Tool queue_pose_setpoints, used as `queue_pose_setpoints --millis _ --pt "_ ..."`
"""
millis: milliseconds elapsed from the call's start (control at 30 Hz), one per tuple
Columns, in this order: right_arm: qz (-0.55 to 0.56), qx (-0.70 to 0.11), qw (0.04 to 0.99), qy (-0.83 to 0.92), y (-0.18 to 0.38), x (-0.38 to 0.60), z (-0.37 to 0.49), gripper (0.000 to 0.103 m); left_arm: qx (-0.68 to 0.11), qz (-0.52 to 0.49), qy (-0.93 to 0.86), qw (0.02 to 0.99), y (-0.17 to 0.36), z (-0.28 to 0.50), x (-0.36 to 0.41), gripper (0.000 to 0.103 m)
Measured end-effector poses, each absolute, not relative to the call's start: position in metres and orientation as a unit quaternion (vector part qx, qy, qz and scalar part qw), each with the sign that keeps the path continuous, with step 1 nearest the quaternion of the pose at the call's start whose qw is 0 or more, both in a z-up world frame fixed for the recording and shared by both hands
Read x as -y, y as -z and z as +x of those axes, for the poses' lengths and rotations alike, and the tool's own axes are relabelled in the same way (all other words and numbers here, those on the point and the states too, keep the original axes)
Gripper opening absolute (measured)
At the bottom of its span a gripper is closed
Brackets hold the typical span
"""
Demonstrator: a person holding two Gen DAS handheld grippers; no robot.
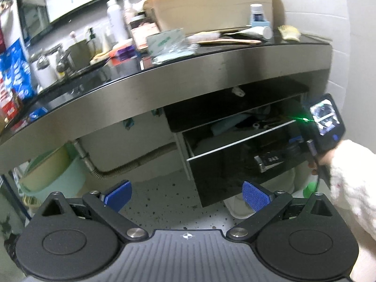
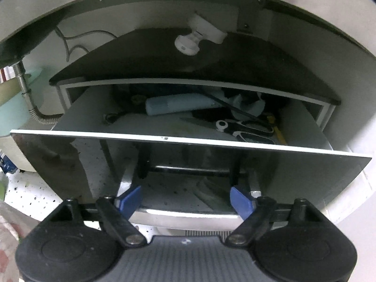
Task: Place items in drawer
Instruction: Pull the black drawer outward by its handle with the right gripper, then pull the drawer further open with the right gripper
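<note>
A black-fronted drawer under the dark countertop stands pulled open. In the right wrist view the drawer front is close ahead, and inside lie a pale blue tube, scissors and dark clutter. My right gripper is open and empty, its blue pads either side of the drawer's metal handle. It shows in the left wrist view at the drawer's right end. My left gripper is open and empty, held back over the speckled floor.
The countertop carries a cream basin, bottles, a clear plastic packet, a tube and a faucet. A flexible hose and green basin sit below left. A white wall stands on the right.
</note>
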State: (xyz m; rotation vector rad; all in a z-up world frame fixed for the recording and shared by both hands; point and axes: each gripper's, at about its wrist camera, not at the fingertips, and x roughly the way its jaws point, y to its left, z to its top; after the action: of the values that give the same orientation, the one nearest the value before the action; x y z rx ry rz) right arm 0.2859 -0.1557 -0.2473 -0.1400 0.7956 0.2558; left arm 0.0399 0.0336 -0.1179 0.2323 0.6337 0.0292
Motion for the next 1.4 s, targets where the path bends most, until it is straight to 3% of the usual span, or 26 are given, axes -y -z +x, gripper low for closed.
queue_pose_setpoints --millis 467,667,1400 --pt "-0.046 -0.390 0.914 -0.104 0.256 0.153 0.288 0.089 -0.329 0.097 0.036 0.939 0.135 0.039 -0.024 0.100" --pt "-0.047 -0.385 0.916 -0.100 0.258 0.153 0.285 0.089 -0.362 0.055 0.064 0.928 0.139 0.045 -0.025 0.100" --pt "-0.047 -0.392 0.914 -0.094 0.257 0.162 0.259 0.089 -0.342 -0.010 0.099 0.934 0.125 0.049 -0.045 0.101"
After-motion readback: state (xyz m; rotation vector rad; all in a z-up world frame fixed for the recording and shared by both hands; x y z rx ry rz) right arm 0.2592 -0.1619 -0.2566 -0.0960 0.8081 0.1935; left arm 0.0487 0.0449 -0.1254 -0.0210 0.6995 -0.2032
